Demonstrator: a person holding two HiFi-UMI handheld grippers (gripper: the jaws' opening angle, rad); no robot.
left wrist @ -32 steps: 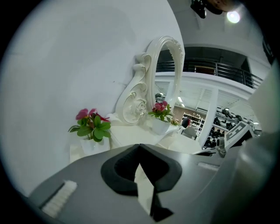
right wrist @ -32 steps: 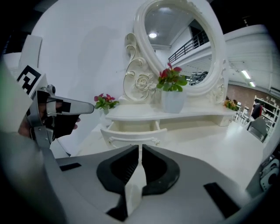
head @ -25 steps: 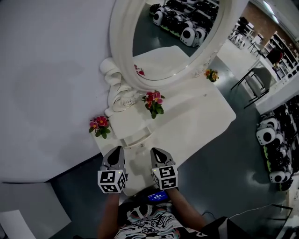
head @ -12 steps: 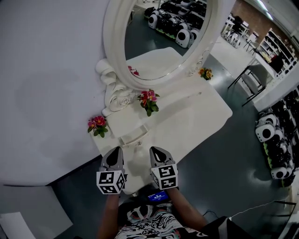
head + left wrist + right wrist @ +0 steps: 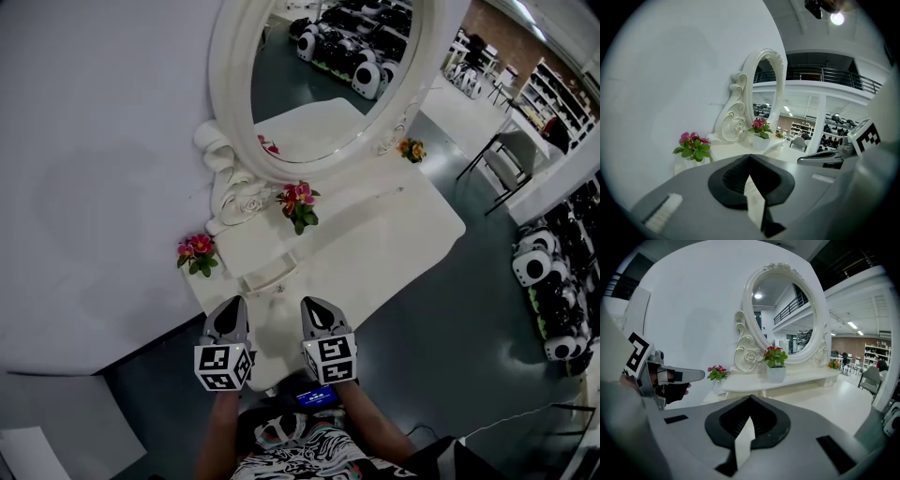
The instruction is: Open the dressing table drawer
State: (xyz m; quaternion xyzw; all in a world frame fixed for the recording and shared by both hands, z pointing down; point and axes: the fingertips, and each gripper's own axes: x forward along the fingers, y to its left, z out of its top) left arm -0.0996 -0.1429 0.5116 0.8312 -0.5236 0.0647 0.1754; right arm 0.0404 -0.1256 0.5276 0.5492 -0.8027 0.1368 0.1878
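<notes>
A white dressing table (image 5: 375, 239) with an oval mirror (image 5: 319, 66) stands against the wall. Its small drawer (image 5: 265, 279), with a handle on the front, faces me at the table's near left end and looks closed. Both grippers hover just short of the table edge, side by side and apart from the drawer. My left gripper (image 5: 230, 314) is below and left of the handle, my right gripper (image 5: 314, 309) below and right of it. In the left gripper view the left gripper (image 5: 749, 156) has its tips together on nothing. The right gripper (image 5: 750, 397) looks the same in its own view.
Three small pots of pink and orange flowers (image 5: 197, 251) (image 5: 298, 202) (image 5: 411, 148) stand on the tabletop. A chair (image 5: 511, 159) and rows of black-and-white machines (image 5: 544, 281) are on the dark floor to the right. A white wall (image 5: 84, 169) is at the left.
The head view has shifted slightly, so the table sits a little further left in the picture. Both grippers keep their places and stay shut.
</notes>
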